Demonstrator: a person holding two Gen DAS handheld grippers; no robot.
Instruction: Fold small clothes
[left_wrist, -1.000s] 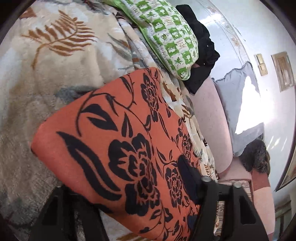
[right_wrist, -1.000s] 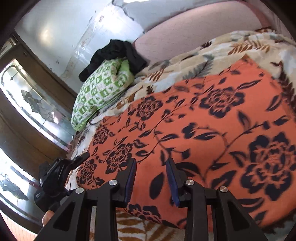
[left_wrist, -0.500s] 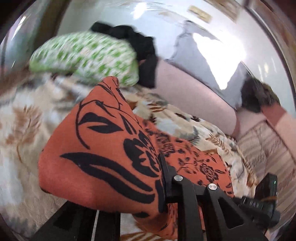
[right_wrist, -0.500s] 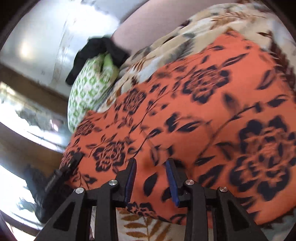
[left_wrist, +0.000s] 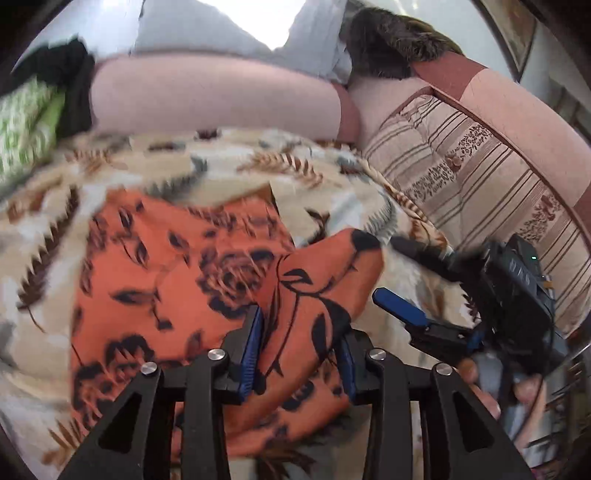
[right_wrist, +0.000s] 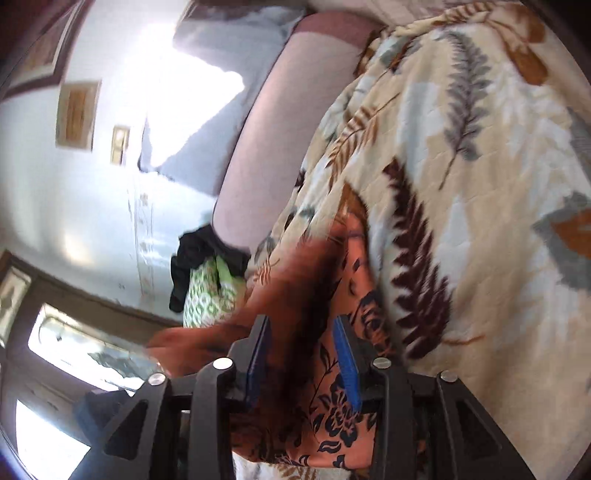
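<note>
The orange floral garment (left_wrist: 177, 280) lies on the leaf-print blanket (left_wrist: 236, 166) that covers the sofa, with one flap brought over onto the rest so that the cloth is doubled near the middle. The step in hand looks like the release at the end of a fold.

The left gripper (left_wrist: 301, 350) has the folded flap between its blue pads, and its jaws are opening; the cloth fills the gap, and whether the pads press on it cannot be told for certain, so the hold looks loose at best. To its right the right gripper (left_wrist: 399, 306) shows, with one blue finger clear of the cloth.

In the right wrist view the right gripper (right_wrist: 304, 356) also has an orange edge of the garment (right_wrist: 332, 410) between its fingers, blurred by motion, and its jaws are opening too; the right pad appears to stand off the fabric. The blanket (right_wrist: 480, 184) fills the right of that view.

At the far left a green-patterned pillow (left_wrist: 26, 125) lies with a black garment (left_wrist: 70, 74) over it, well apart from the work.

Next, both claws should probably let go fully and draw back without dragging the flap, then take the doubled edge for a second fold, keeping the layers aligned
</note>
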